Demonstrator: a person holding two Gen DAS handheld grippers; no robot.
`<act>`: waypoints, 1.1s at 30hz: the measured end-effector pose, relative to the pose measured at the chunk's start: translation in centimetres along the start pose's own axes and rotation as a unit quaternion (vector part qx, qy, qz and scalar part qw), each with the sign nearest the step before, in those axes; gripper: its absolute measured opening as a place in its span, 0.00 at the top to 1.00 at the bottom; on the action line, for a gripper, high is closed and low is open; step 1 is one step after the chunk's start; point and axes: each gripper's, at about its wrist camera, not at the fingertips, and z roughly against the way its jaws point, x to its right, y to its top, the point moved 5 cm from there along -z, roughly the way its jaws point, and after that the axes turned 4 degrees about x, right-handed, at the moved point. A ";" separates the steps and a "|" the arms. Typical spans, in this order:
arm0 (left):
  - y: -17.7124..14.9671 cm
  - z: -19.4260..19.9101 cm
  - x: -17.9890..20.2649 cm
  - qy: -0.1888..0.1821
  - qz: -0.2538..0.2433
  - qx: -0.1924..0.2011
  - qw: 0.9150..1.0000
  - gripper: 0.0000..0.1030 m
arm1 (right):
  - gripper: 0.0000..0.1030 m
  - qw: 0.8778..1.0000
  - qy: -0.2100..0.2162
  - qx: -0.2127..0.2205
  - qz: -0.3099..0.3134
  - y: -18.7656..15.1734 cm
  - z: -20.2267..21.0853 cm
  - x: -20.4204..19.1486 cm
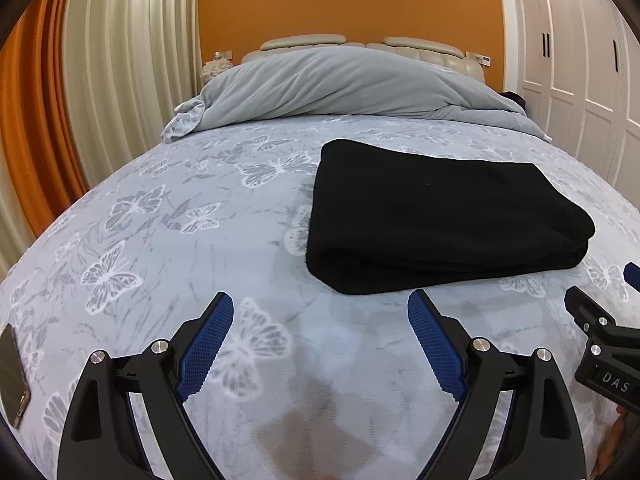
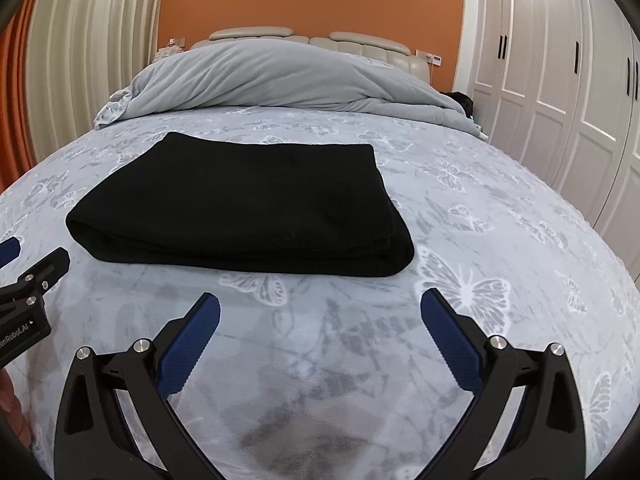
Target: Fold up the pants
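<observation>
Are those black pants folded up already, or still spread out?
Folded. The black pants lie as a compact rectangle on the bed, stacked layers showing along the near edge.

Pants (image 2: 240,204): black matt cloth, soft nap. Bedspread (image 1: 168,240): grey printed cloth, matt. Left gripper (image 1: 320,344): black matt plastic, blue textured pads (image 1: 206,346), shiny metal screws. Headboard (image 1: 360,42): smooth cream upholstery. Wardrobe (image 2: 560,80): white painted panels.
</observation>
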 end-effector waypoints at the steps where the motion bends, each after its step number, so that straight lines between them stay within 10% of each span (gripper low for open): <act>1: 0.0 0.1 0.0 -0.001 -0.001 0.001 1.000 0.16 | 0.04 1.000 0.001 -0.001 -0.003 0.0 -0.1 0.1; 33: 0.3 0.3 0.5 -0.007 -0.017 0.013 1.000 0.16 | 0.04 1.000 0.002 -0.008 -0.006 0.0 -0.3 0.2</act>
